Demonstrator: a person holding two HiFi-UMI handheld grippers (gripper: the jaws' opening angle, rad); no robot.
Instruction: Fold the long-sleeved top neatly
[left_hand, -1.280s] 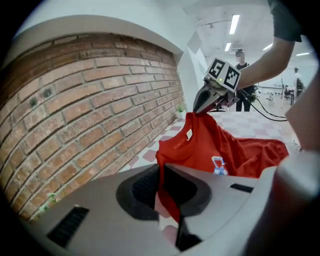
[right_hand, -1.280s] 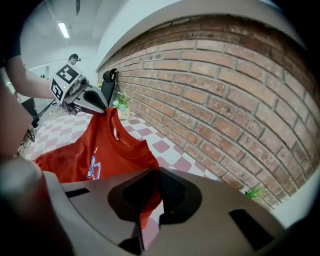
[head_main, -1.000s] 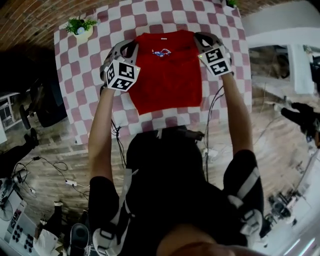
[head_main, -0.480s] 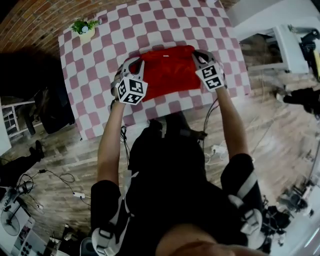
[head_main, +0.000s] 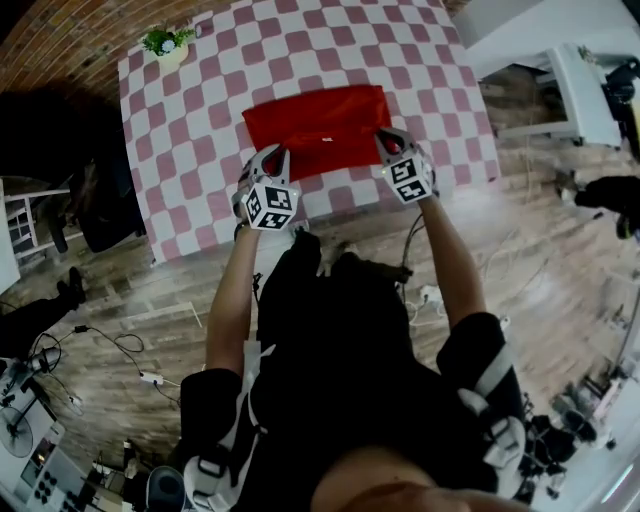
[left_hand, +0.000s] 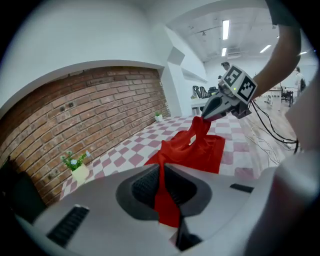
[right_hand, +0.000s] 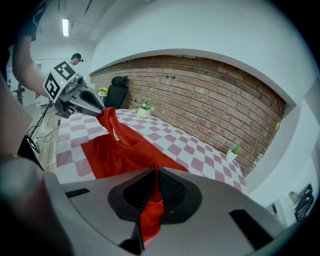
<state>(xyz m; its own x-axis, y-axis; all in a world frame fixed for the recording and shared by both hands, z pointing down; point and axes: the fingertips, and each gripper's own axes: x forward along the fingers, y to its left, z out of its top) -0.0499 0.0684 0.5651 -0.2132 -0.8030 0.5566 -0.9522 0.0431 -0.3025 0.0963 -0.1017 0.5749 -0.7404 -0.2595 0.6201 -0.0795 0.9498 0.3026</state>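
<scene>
A: Where does the left hand-held gripper (head_main: 272, 158) stand against the long-sleeved top (head_main: 318, 122)?

B: At its near left corner. The jaws are clenched on a pinch of red cloth, which runs straight between the pads in the left gripper view.

A: And the garment itself?

B: It lies on the checkered desk (head_main: 180, 150) as a wide red band, on the far side of both grippers from the person. Its long axis runs left to right, from one gripper across to the other.

A: The right hand-held gripper (head_main: 390, 145)?

B: It mirrors the left one. It sits at the near right corner, jaws clamped on a fold of the same red cloth. In each gripper view the cloth rises off the desk to the other gripper's tip, so the held edge is lifted while the rest lies flat.

A: Which hand is nearer, then?

B: Neither. Each has its own corner, and the two are about level. I judge the held edge next has to come down square along the near side, so both hands must travel together or the edge will skew.
</scene>
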